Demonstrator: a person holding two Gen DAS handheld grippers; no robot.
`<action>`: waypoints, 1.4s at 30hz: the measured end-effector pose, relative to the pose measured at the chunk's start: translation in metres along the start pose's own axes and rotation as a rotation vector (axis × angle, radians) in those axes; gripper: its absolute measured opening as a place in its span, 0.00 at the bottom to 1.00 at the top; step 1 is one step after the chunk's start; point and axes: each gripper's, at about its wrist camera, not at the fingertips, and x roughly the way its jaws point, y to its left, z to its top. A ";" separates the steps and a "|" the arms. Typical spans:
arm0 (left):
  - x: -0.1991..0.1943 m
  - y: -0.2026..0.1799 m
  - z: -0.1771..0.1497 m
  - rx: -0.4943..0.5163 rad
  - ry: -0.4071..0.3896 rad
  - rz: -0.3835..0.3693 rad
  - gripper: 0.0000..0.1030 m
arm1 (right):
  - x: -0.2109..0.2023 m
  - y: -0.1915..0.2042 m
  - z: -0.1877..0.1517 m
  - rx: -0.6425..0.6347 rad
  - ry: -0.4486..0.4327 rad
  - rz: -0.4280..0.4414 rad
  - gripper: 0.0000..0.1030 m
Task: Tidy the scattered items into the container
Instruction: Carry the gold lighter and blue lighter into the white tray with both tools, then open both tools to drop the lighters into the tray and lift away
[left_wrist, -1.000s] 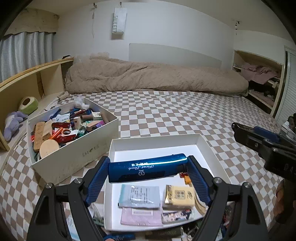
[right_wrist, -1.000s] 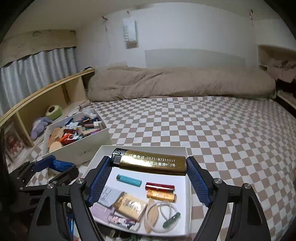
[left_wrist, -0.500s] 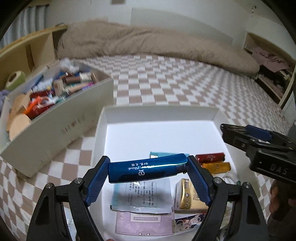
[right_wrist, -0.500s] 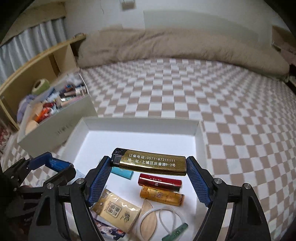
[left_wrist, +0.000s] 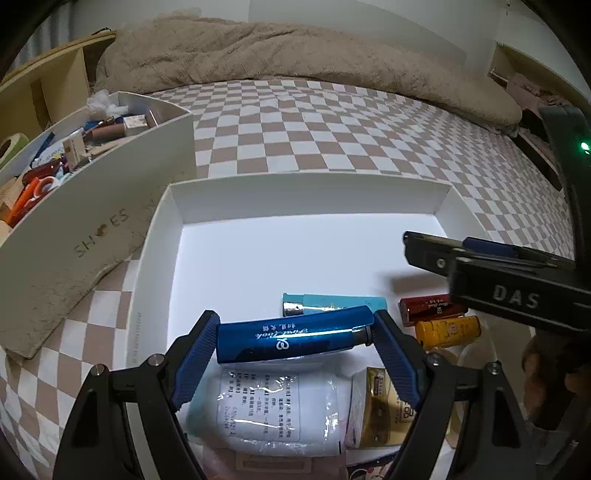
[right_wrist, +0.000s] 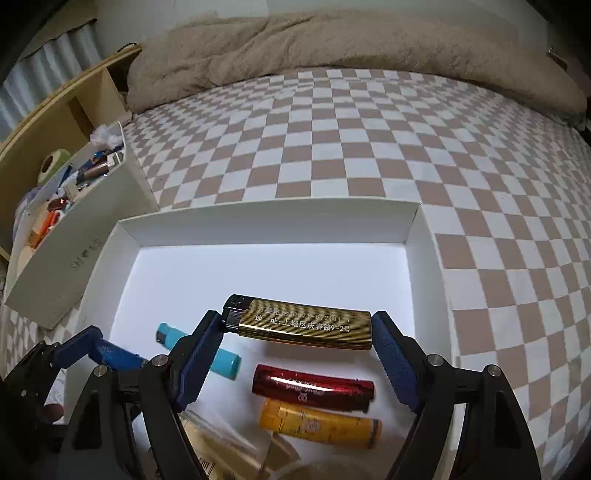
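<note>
On the far left of your bed (right_wrist: 351, 155), next to the wooden shelf (left_wrist: 48, 74), stands the shoe box (left_wrist: 96, 221), full of small items. Just beside it, to the right, lies the white tray (left_wrist: 303, 199), and both of your grippers hang above its near half.

Your left gripper (left_wrist: 295, 338) is clamped on a blue lighter (left_wrist: 291, 338); its fingers (left_wrist: 194, 363) press on the two ends, and the lighter lies crosswise between them, above the tray floor. Under it you see a clear sachet (left_wrist: 273, 410) with printed text, and a gold packet (left_wrist: 380, 410) just beside it on the right. Behind the blue lighter a teal lighter (left_wrist: 332, 301) lies flat in the tray.

Further right, a red lighter (right_wrist: 314, 386) and a yellow lighter (right_wrist: 317, 422) lie side by side on the tray floor, the red one farther from you. They seem to touch along their length, but the view is too distorted to be sure.

Your right gripper (right_wrist: 297, 328) holds a gold lighter (right_wrist: 303, 328) in the same way, end to end between the fingers (right_wrist: 395, 363), with its black cap toward the left. It hangs over the red lighter and does not touch it.

The far half of the tray is bare white. A beige blanket (right_wrist: 332, 48) is bunched along the far edge of the bed.
</note>
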 end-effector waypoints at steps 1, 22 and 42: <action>0.002 0.000 0.000 0.001 0.006 -0.001 0.81 | 0.003 -0.001 0.000 0.005 0.007 0.003 0.79; 0.021 -0.006 -0.002 0.017 0.062 -0.024 0.81 | 0.010 0.005 -0.001 -0.006 0.029 -0.009 0.87; 0.014 0.004 0.002 -0.007 0.046 -0.016 1.00 | -0.002 0.012 -0.002 -0.020 0.005 0.006 0.87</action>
